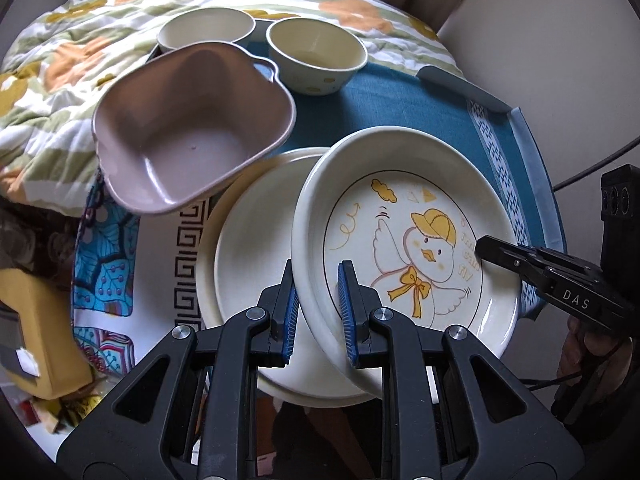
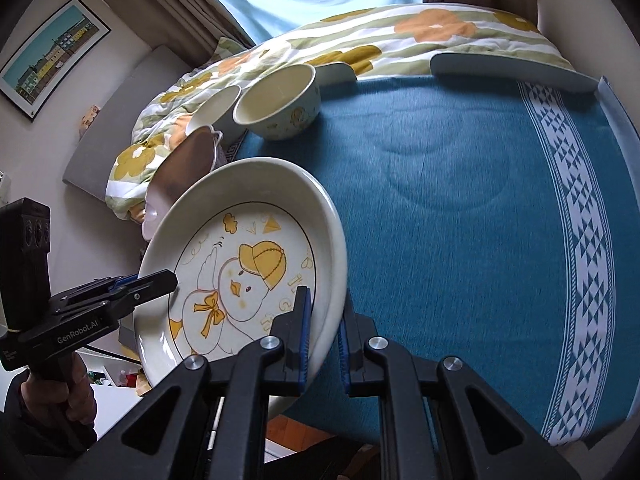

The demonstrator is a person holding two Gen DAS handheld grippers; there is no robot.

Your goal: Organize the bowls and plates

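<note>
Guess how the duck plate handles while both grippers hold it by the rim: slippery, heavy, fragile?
The duck plate looks glazed and glossy, so probably slick against the pads. It appears ceramic with a thick rim: likely rigid, fairly heavy, and chippable if it drops on the plain plate below. The left gripper and right gripper pinch opposite rims, which should limit tilting.

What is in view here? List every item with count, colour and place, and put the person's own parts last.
duck plate: 1, cream with a yellow duck drawing, tilted, held by its rim on two sides.
plain plate: 1, cream, under the duck plate's left side.
handled bowl: 1, mauve, left, partly over the plain plate.
round bowls: 2, cream; one with yellow spots on the blue cloth, one behind the handled bowl.
blue cloth: 1, teal with a white patterned band, covering the surface.
quilt: 1, white, green and orange floral, behind.
framed picture: 1, on the wall.
left gripper: on the duck plate's rim.
right gripper: on its opposite rim.
</note>
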